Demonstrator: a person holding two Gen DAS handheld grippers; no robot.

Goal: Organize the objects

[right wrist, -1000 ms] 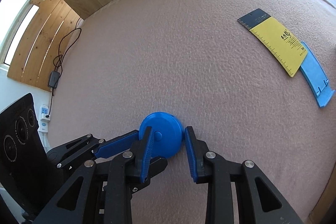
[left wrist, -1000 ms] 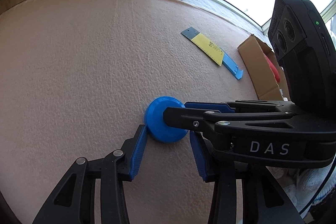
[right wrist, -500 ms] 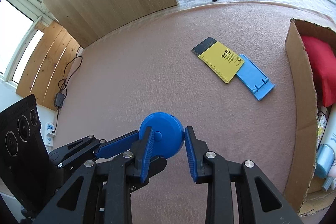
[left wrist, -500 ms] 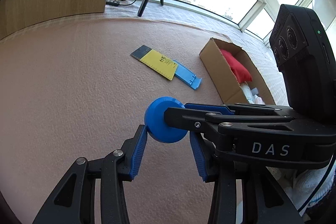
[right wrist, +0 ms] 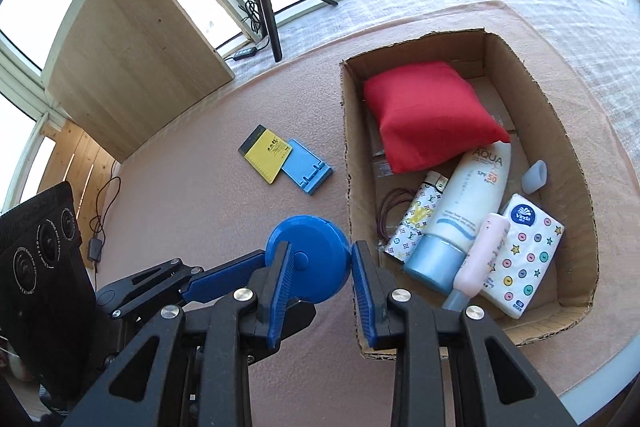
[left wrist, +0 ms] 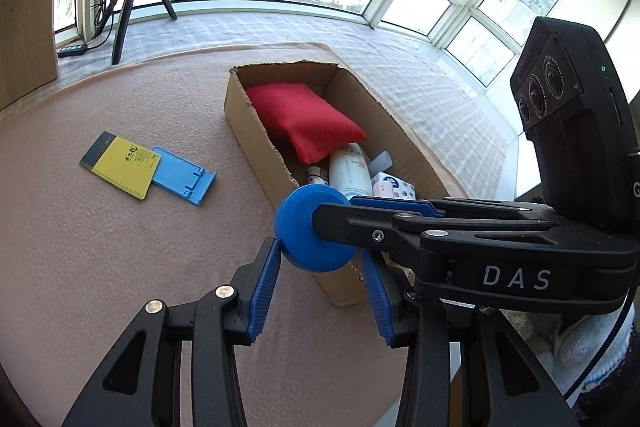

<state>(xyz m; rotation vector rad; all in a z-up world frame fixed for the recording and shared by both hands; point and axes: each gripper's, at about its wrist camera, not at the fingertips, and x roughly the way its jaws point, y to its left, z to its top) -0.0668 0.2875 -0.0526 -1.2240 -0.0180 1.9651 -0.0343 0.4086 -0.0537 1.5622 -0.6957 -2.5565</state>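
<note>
Pink textured mat [right wrist: 200, 187]; round blue disc [right wrist: 316, 259].

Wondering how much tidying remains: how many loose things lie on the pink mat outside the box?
2: a yellow card and a blue stand, overlapping, left of the cardboard box. The blue disc is held aloft, so not counted. More may lie out of view.

We see a solid blue round disc [right wrist: 308, 259] between blue ribbed pads [right wrist: 366, 269] on black gripper frames; the carpet [right wrist: 192, 195] is plain salmon pink; a yellow card with a black end [right wrist: 265, 153] overlaps a light blue stand [right wrist: 308, 173]. In the brown cardboard box [right wrist: 560, 131] we find a plain red cushion [right wrist: 428, 115]; a white tube with a pale blue cap [right wrist: 468, 215]; a white tissue pack dotted with pastel buttons and stars [right wrist: 528, 255]; a pink bottle [right wrist: 482, 255].
</note>
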